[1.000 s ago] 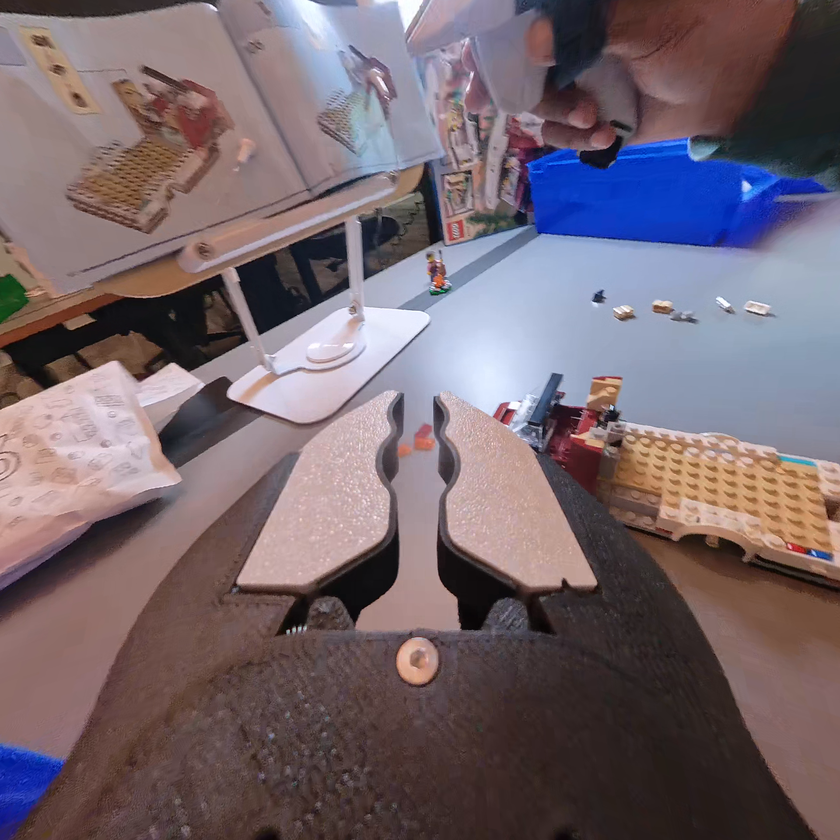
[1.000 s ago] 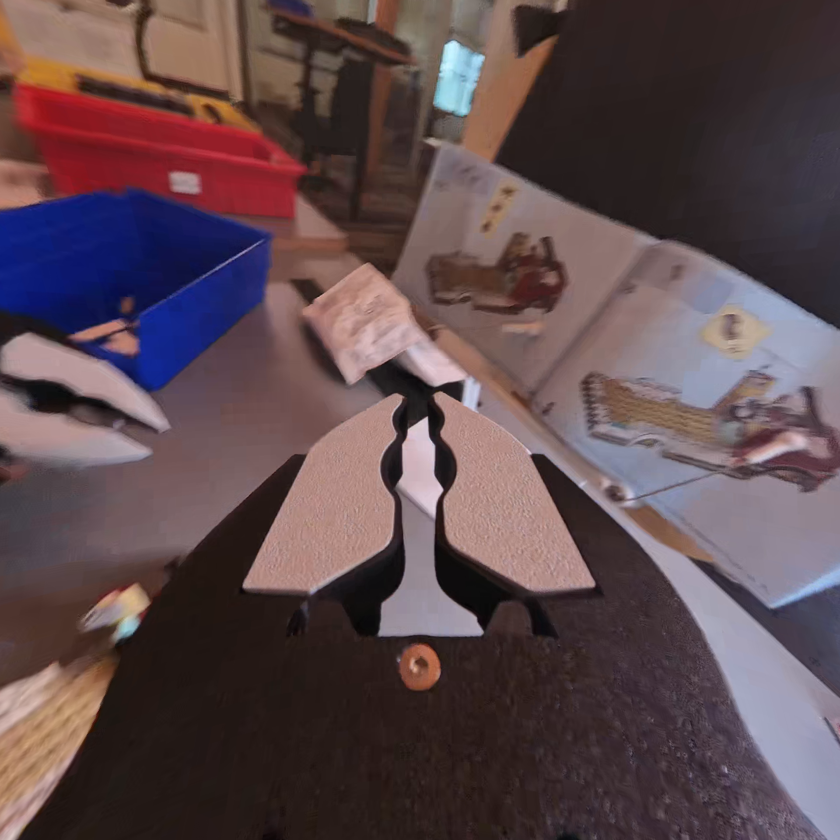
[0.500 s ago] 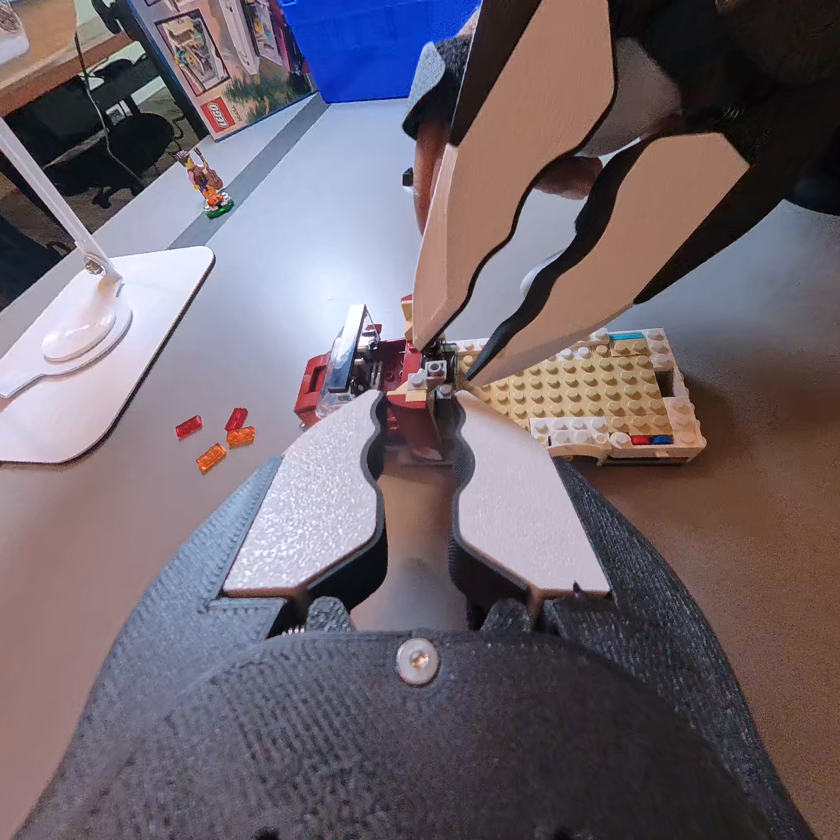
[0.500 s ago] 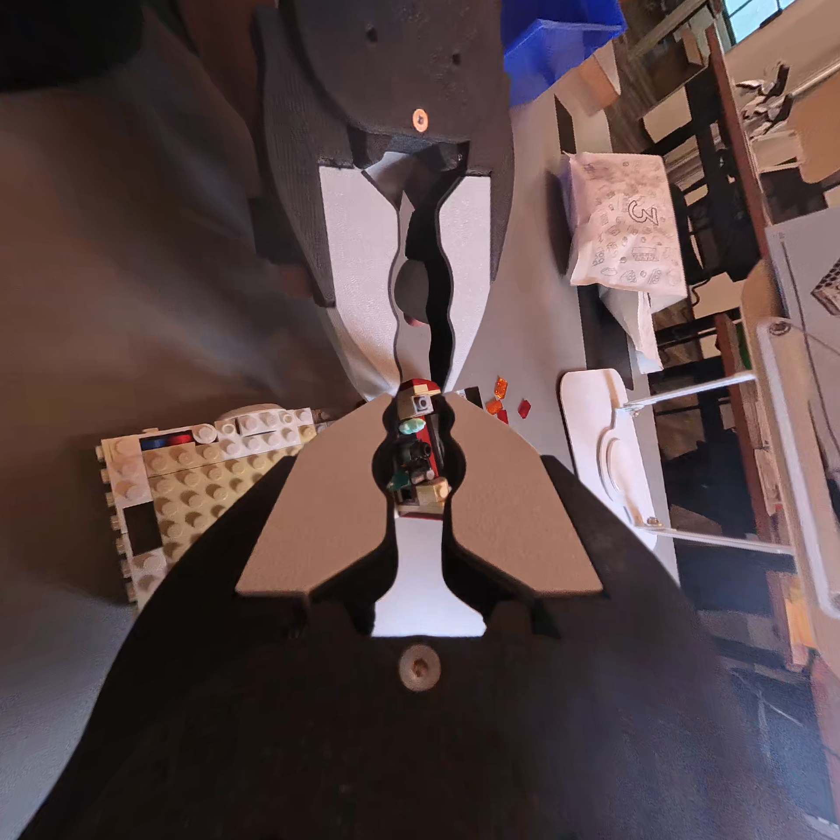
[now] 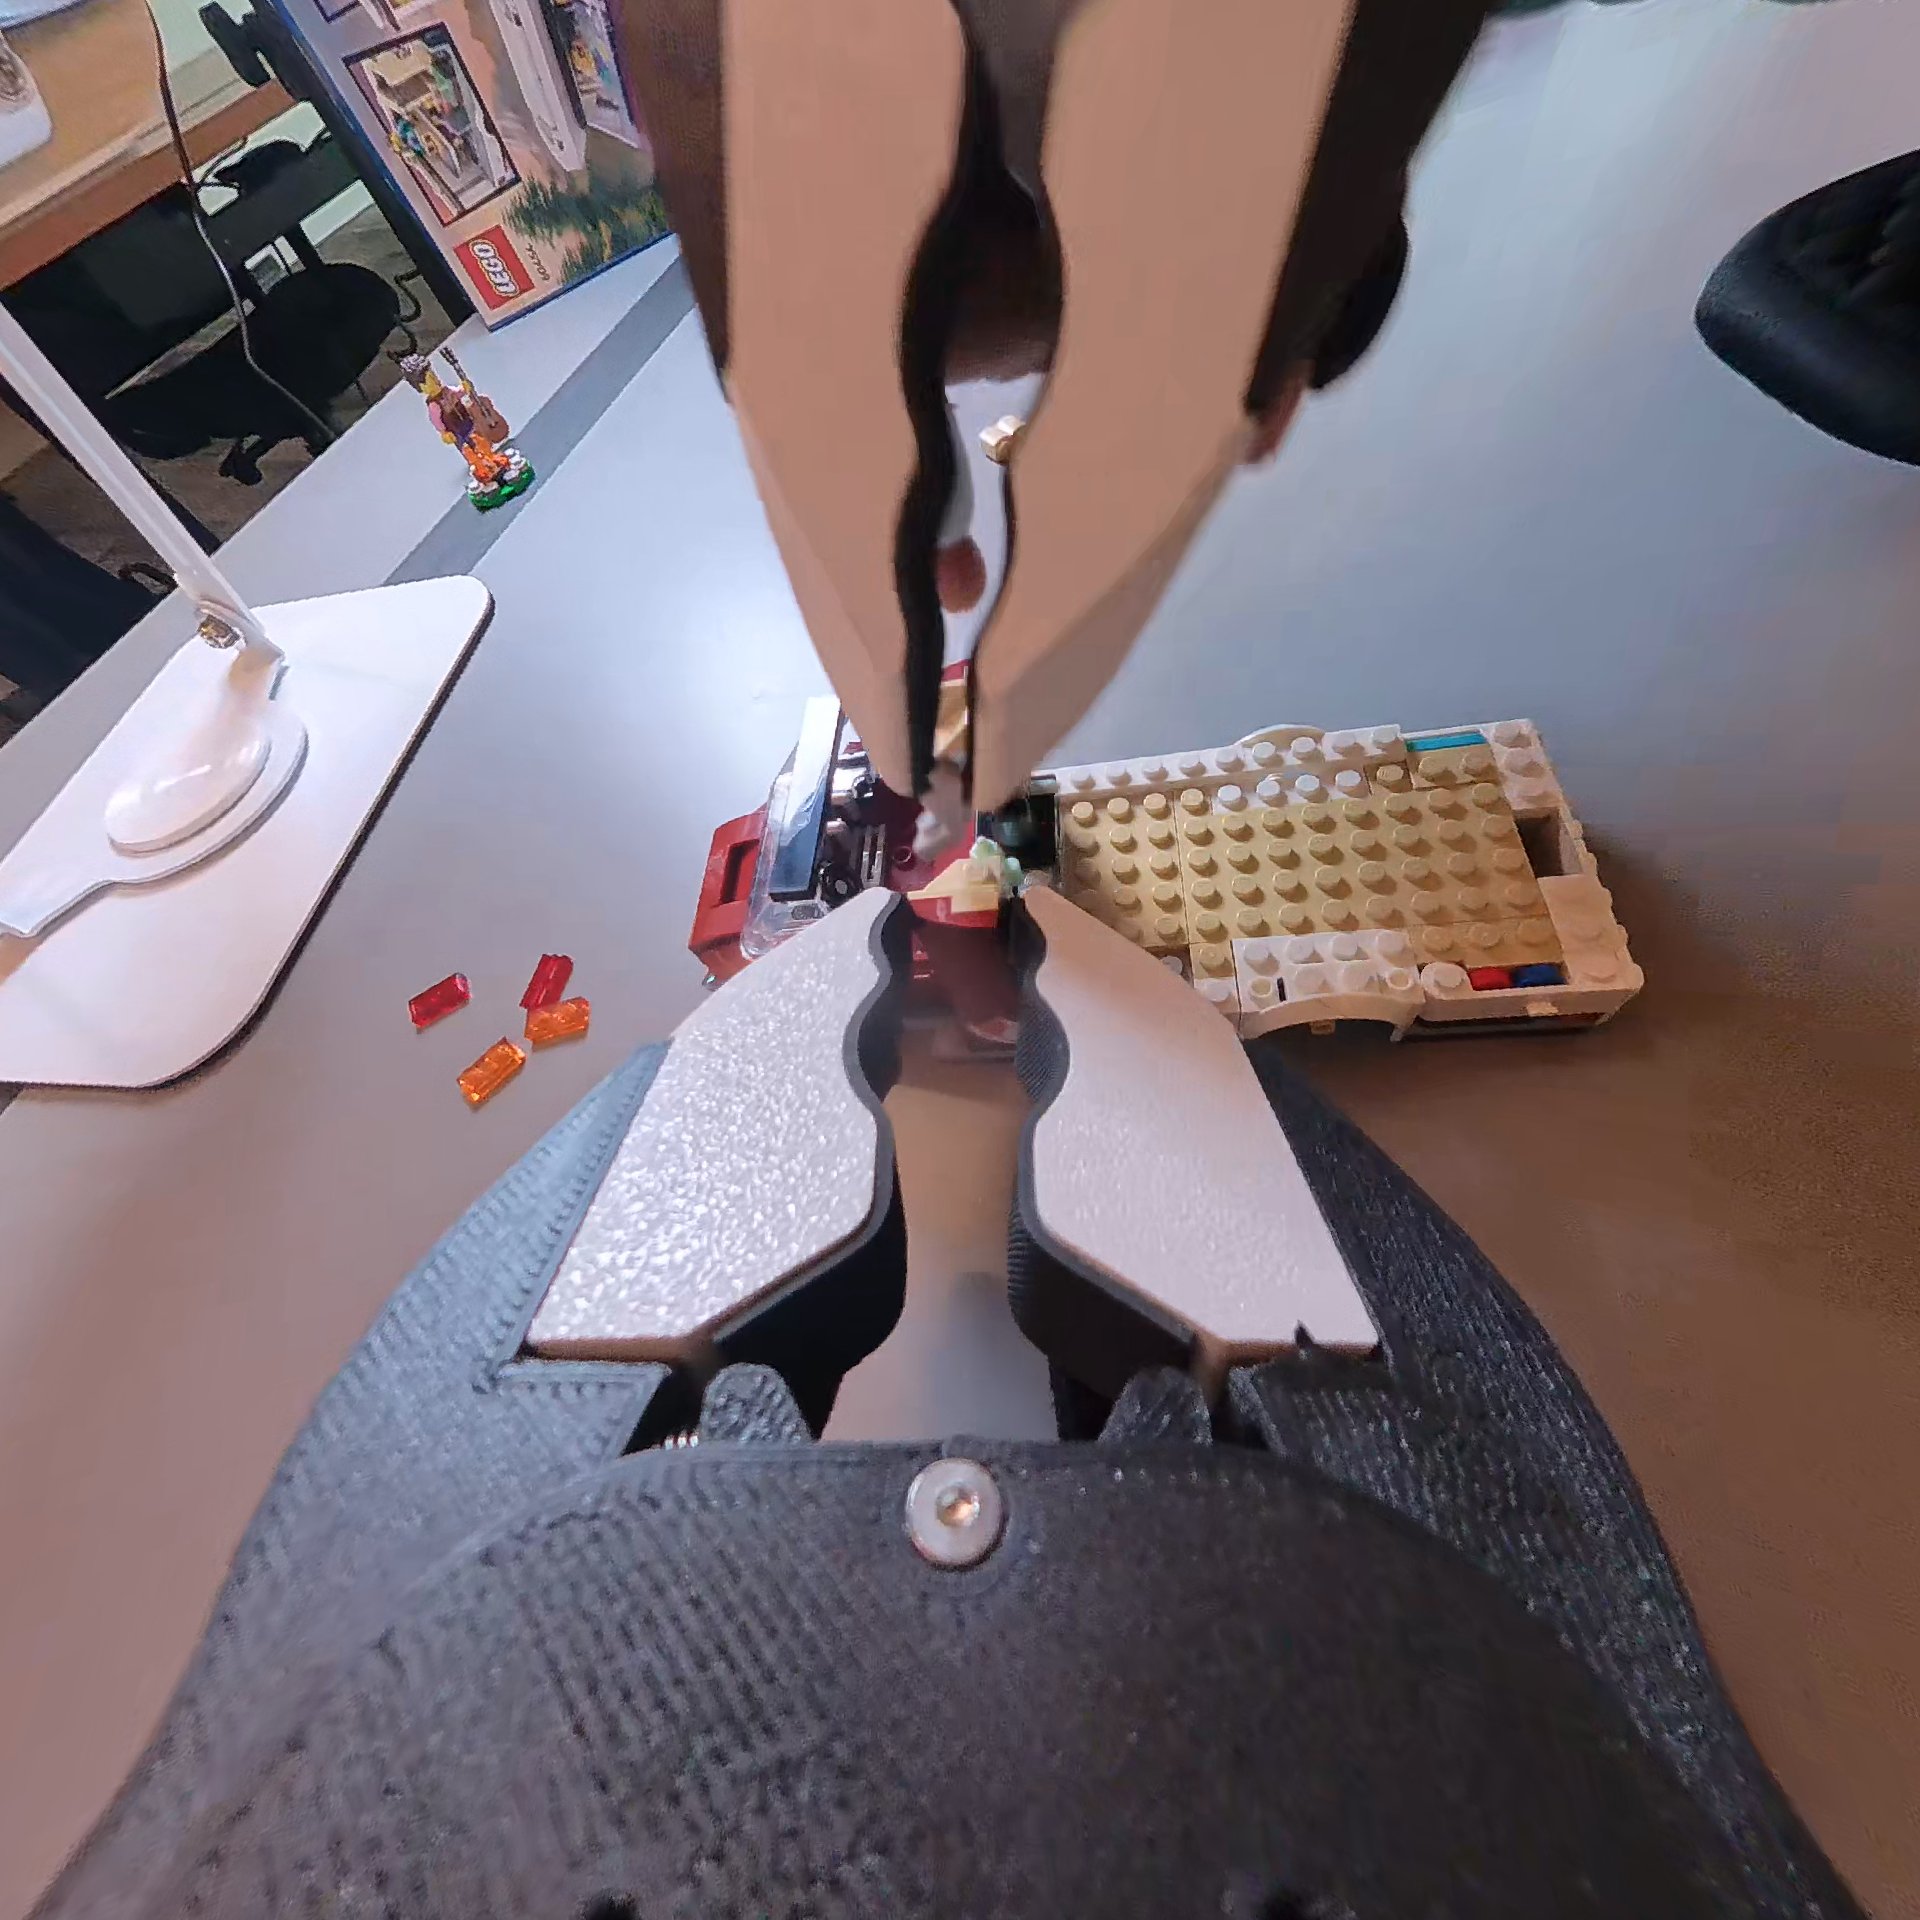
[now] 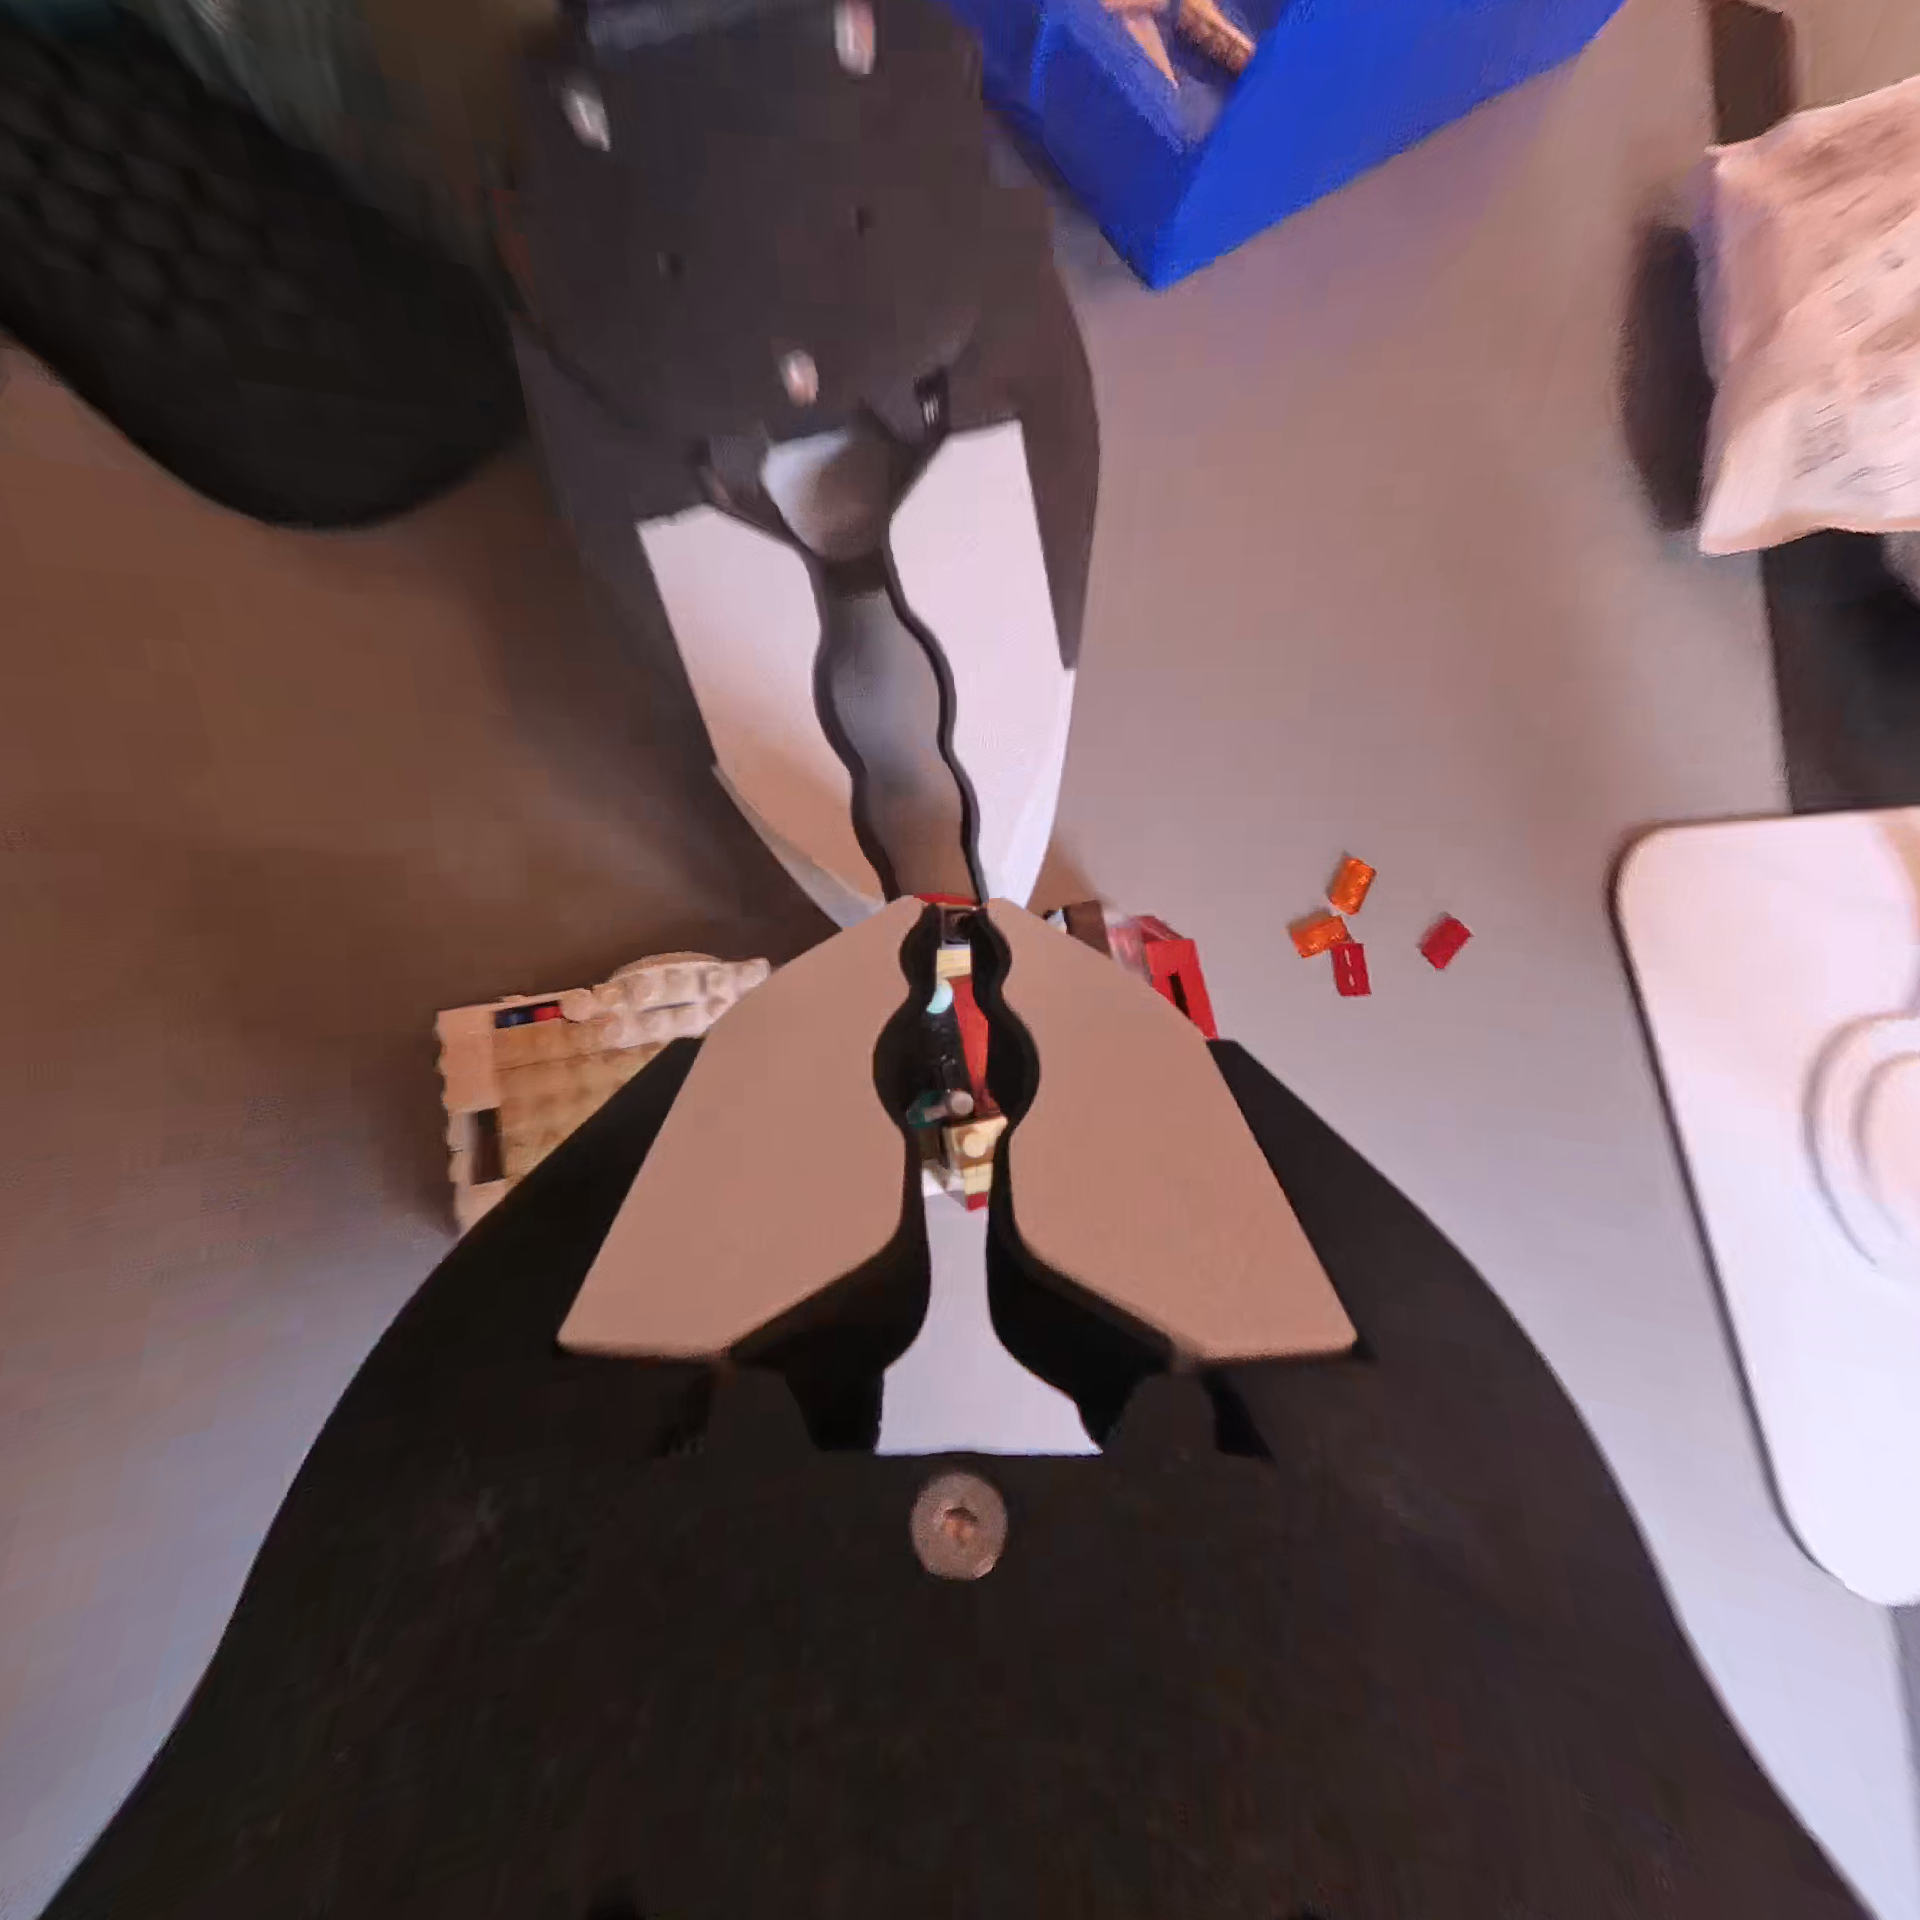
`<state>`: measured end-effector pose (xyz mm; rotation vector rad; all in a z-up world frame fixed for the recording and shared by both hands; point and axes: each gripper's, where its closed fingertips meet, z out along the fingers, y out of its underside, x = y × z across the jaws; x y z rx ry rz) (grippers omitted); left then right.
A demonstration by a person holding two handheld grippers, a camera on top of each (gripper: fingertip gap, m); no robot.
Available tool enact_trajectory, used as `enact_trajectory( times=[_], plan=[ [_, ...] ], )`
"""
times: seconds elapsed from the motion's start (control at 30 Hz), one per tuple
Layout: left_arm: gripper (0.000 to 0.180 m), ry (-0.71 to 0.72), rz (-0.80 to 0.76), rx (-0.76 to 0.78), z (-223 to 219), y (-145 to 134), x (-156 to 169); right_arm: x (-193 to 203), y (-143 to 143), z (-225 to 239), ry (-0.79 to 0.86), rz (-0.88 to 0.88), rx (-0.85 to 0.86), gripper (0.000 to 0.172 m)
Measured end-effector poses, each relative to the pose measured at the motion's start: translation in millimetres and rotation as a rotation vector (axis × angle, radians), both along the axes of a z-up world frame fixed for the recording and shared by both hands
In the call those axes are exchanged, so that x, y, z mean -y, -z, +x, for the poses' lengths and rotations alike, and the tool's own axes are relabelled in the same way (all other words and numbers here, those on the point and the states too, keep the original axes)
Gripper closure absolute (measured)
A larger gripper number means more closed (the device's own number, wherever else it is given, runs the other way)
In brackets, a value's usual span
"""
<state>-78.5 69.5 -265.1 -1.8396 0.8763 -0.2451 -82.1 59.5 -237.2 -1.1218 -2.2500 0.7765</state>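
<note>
Both tongs have closed in on the brick model (image 5: 1299, 862) since a second ago, when the left pair hung back over the worktop (image 5: 1558, 520) and the right pair faced an open booklet. The right tongs (image 6: 954, 914), half a second ago slanting in from the side with fingers spread, now point almost straight down over the model's dark red front end with their fingers drawn nearly together.

The left tongs (image 5: 956, 904) sit low on the worktop and clasp the dark red front section of the model, one fingertip against each side of it. The right tongs pinch a small pale piece (image 5: 928, 828) at their tips and hold it against the top of that same red section, just above the left fingertips.

The model lies on the grey worktop, its tan studded deck stretching to the right in the left wrist view. Four loose red and orange clear pieces (image 5: 520, 1018) lie near its front end, beside the white base of a stand (image 5: 260, 779). A small figurine (image 5: 473, 426) and a printed box (image 5: 520, 187) stand farther back. A blue bin (image 6: 1247, 125) and a blurred paper bag (image 6: 1829, 312) show in the right wrist view.
</note>
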Motion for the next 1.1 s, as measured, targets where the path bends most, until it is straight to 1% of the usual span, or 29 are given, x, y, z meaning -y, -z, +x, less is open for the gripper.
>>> enact_trajectory(
  times=[0.03, 0.1, 0.17, 0.2, 0.27, 0.33, 0.4, 0.53, 0.67, 0.73, 0.83, 0.93, 1.0, 1.03, 1.07, 1.1],
  plan=[
    [0.162, 0.002, -0.005, 0.01, 0.0, -0.1, 0.0, -0.6, -9.5, -0.7, -0.027, -0.067, 0.022, 0.166],
    [0.163, 0.004, -0.006, 0.011, 0.1, -0.2, 0.0, -6.1, -29.7, -4.5, -0.052, -0.112, 0.03, 0.166],
    [0.162, 0.005, -0.003, 0.017, 0.1, -0.5, 0.0, -5.9, -46.6, -6.8, -0.049, -0.156, -0.006, 0.166],
    [0.162, 0.003, 0.002, 0.021, -0.3, -0.7, 0.1, -4.0, -50.2, -5.8, -0.044, -0.169, -0.037, 0.166],
    [0.162, 0.004, 0.019, 0.014, -2.5, -1.3, 1.0, 3.8, -47.7, 1.4, -0.033, -0.169, -0.116, 0.165],
    [0.153, 0.022, 0.068, 0.022, -4.0, -10.0, 4.2, 15.4, -42.0, 12.3, -0.015, -0.186, -0.207, 0.165],
    [0.154, 0.087, 0.114, 0.05, 1.0, -25.3, 14.7, 24.6, -40.2, 23.2, 0.015, -0.195, -0.3, 0.165],
    [0.157, 0.222, 0.229, 0.067, 24.6, -53.2, 42.2, 43.0, -48.5, 44.7, 0.045, -0.182, -0.445, 0.165],
    [0.161, 0.317, 0.293, 0.074, 51.7, -69.1, 62.4, 59.3, -58.1, 60.2, 0.03, -0.222, -0.494, 0.165],
    [0.162, 0.339, 0.3, 0.063, 61.3, -71.3, 67.1, 66.1, -60.2, 64.7, 0.014, -0.242, -0.502, 0.165],
    [0.173, 0.373, 0.328, 0.088, 72.5, -79.4, 75.8, 71.4, -57.9, 68.4, 0.001, -0.25, -0.495, 0.165],
    [0.174, 0.379, 0.306, 0.064, 76.9, -76.9, 79.0, 75.0, -57.0, 71.3, -0.008, -0.278, -0.49, 0.165],
    [0.174, 0.378, 0.287, 0.037, 75.8, -75.2, 80.9, 74.2, -54.5, 72.2, 0.005, -0.265, -0.482, 0.164],
    [0.175, 0.358, 0.286, 0.01, 70.0, -76.6, 80.1, 70.9, -54.4, 73.6, 0.021, -0.251, -0.476, 0.158],
    [0.175, 0.3, 0.301, -0.041, 55.3, -81.4, 75.8, 65.3, -55.8, 77.2, 0.042, -0.234, -0.471, 0.153],
    [0.175, 0.203, 0.318, -0.103, 30.3, -90.1, 69.2, 56.4, -58.9, 83.0, 0.074, -0.215, -0.472, 0.151]
  ],
)
